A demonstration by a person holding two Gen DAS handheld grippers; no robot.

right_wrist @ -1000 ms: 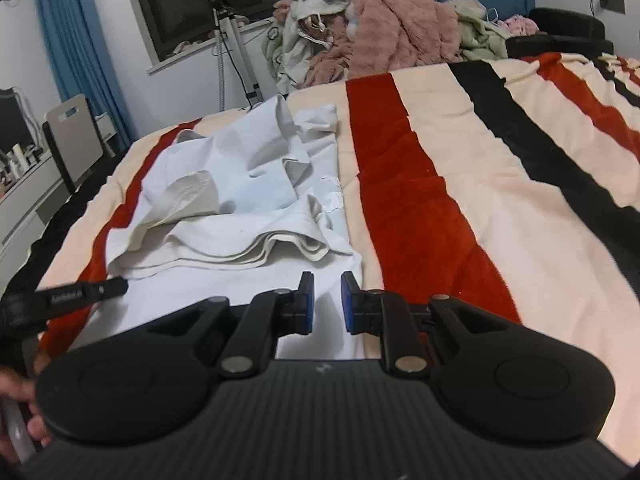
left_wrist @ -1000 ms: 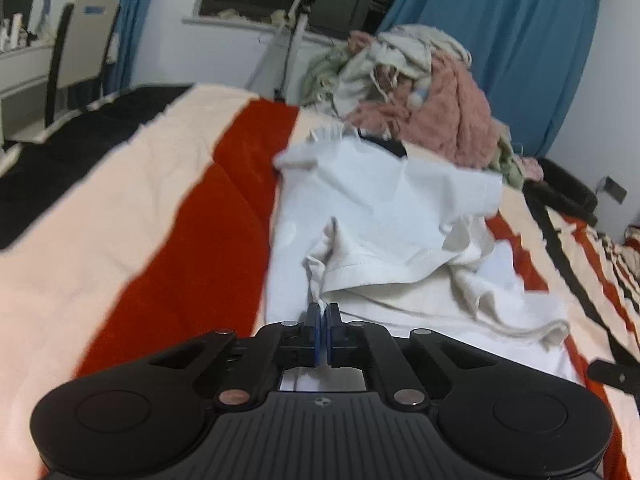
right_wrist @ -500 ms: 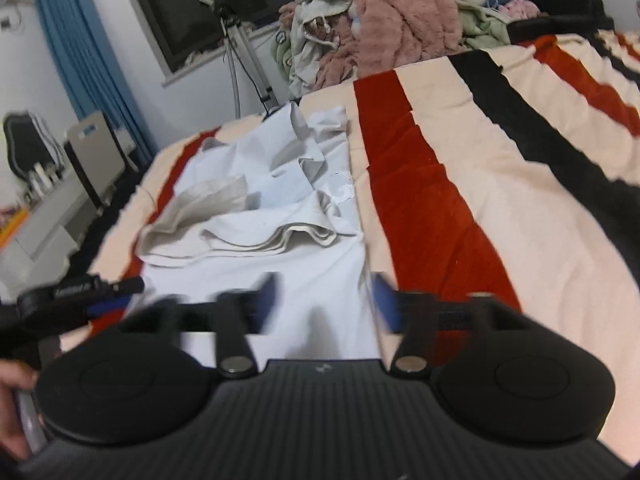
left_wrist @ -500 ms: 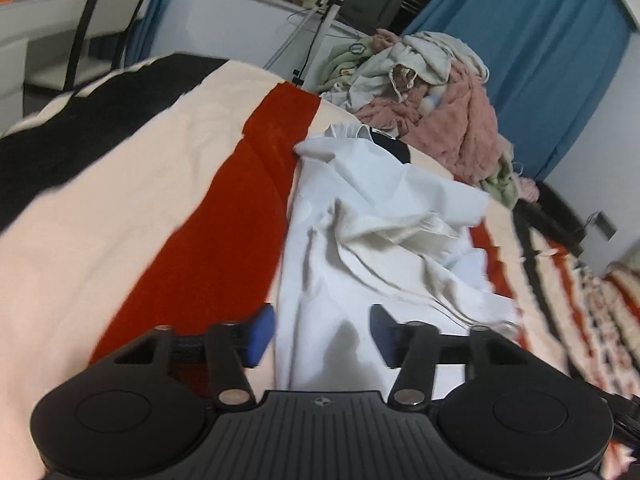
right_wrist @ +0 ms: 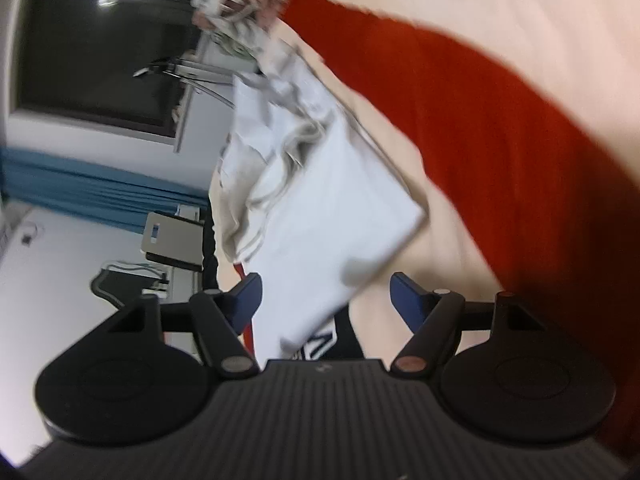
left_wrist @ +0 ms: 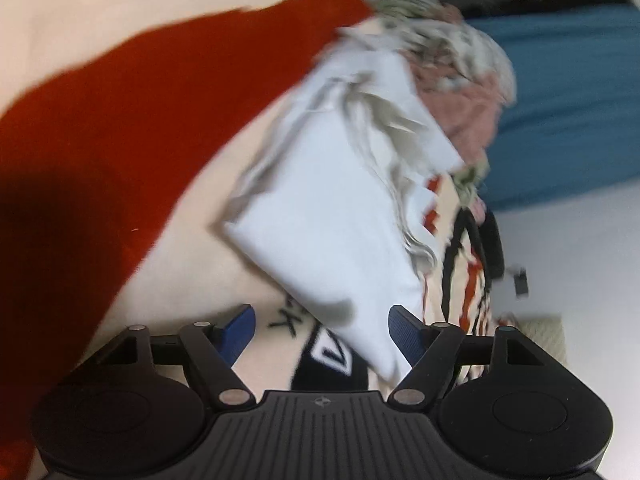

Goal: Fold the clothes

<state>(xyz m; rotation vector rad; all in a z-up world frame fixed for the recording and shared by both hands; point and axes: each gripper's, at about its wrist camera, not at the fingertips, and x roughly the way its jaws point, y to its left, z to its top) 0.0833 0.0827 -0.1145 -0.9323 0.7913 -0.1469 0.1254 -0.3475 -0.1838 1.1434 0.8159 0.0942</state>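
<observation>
White garment (left_wrist: 336, 200) lies lengthwise, narrow end toward both wide-open hand-held grippers

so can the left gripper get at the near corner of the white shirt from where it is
Probably yes. The left gripper is open, and the near corner of the white shirt lies on the striped blanket right between its fingers, with nothing over it. The picture is blurred, so how high the gripper hangs is unclear.

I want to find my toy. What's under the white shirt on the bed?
The white shirt lies on a striped blanket; cream and red stripes show around it, plus black lettering by its near corner. Whatever is directly beneath the shirt is covered, so a toy can't be ruled out.
</observation>
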